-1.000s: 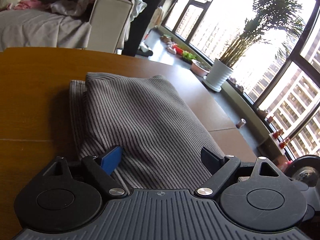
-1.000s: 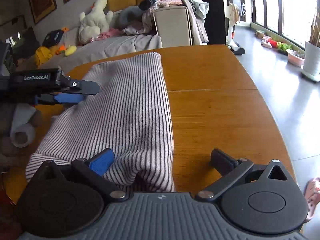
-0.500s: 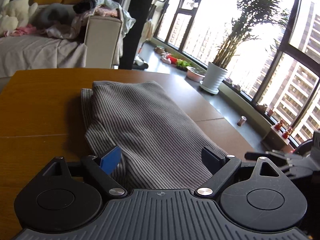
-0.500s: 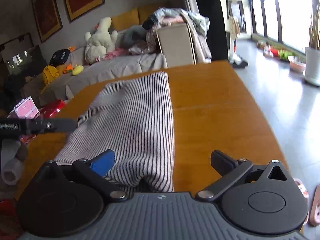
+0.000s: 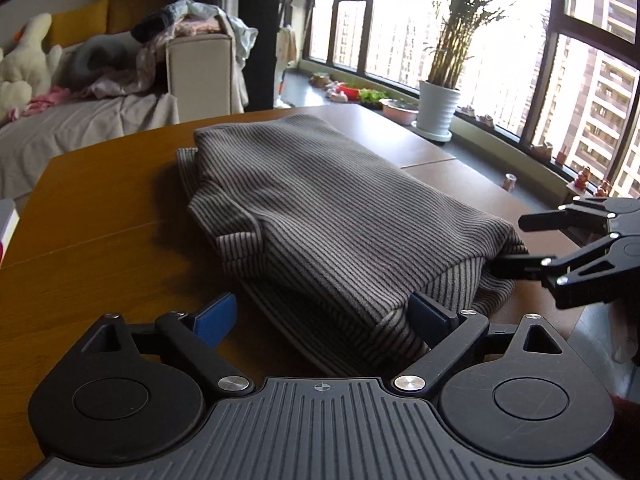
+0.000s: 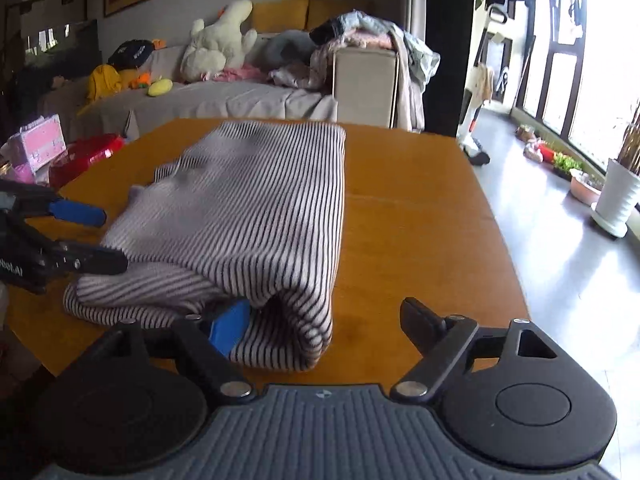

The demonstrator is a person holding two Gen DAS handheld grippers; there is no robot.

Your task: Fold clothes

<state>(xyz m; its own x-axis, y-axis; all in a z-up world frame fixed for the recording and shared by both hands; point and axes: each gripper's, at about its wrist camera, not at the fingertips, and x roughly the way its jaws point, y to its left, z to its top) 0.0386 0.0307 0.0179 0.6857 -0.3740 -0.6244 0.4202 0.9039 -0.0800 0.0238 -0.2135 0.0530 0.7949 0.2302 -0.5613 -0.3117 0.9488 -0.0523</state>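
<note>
The striped garment (image 5: 340, 216) lies folded in layers on the wooden table (image 5: 92, 240) (near its front edge). The left gripper (image 5: 324, 316) and the right gripper (image 6: 324, 320) are both spread wide at its near end, grasping nothing.

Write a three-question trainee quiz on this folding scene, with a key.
1. True or false: the striped garment lies folded on the wooden table.
2. The left gripper is: A) open, B) shut on the garment.
3. What stands on the floor by the window?

Key: 1. true. 2. A; the right gripper is open as well, its fingers astride the garment's near corner. 3. A plant in a white pot.
</note>
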